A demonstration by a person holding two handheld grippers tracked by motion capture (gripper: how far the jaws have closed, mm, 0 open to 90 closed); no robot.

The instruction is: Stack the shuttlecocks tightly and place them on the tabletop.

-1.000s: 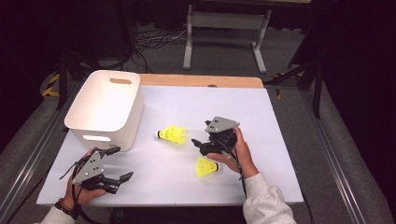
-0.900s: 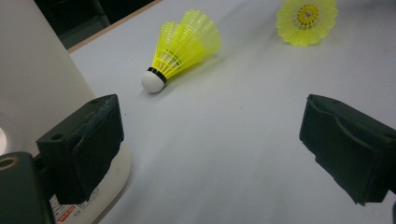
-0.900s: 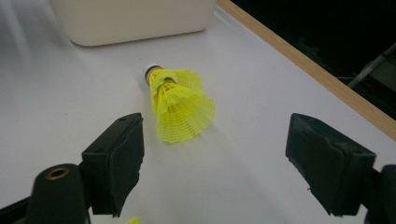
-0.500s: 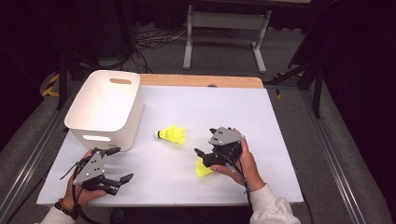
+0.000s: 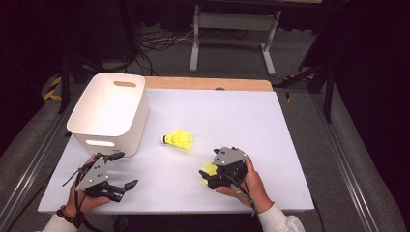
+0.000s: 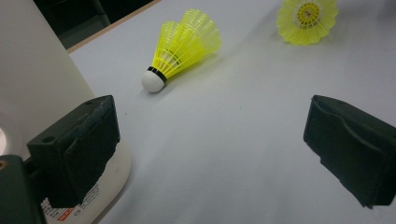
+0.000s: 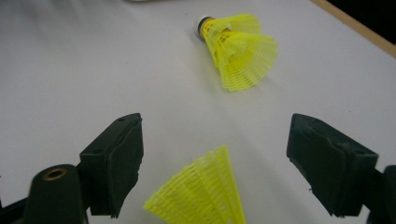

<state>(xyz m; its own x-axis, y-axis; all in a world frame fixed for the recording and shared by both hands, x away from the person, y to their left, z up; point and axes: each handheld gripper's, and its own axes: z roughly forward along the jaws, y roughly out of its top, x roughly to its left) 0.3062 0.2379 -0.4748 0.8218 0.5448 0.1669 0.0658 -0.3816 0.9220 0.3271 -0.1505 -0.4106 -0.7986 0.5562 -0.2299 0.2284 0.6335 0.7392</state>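
While both grippers sit low over the white tabletop (image 5: 270, 125), the right gripper (image 5: 209, 175) hangs directly above a yellow plastic mesh shuttlecock (image 5: 209, 168) that lies near the front edge, right of centre. Seen in the right gripper view, that shuttlecock's flared skirt (image 7: 205, 193) lies on the tabletop between the two black fingers (image 7: 114, 161), which stand wide apart with a gap on either side of the skirt; neither pad touches it, and its cork end is out of sight below the frame. A second yellow plastic shuttlecock with a white cork tip and a black band (image 5: 178, 139) lies on its side near the middle of the tabletop, well apart from the first, its tip pointing toward a white rectangular plastic bin with slot handles (image 5: 109, 113) that stands at the left rear. The left gripper (image 5: 120, 170) rests at the front left corner, held in the person's hand just in front of the bin; its fingers (image 6: 79, 149) are spread wide with nothing between them, and one of them sits just beside the bin's wall in the left gripper view. That view also shows the second shuttlecock (image 6: 183, 46) ahead and the first one's open skirt (image 6: 307, 19) farther off.
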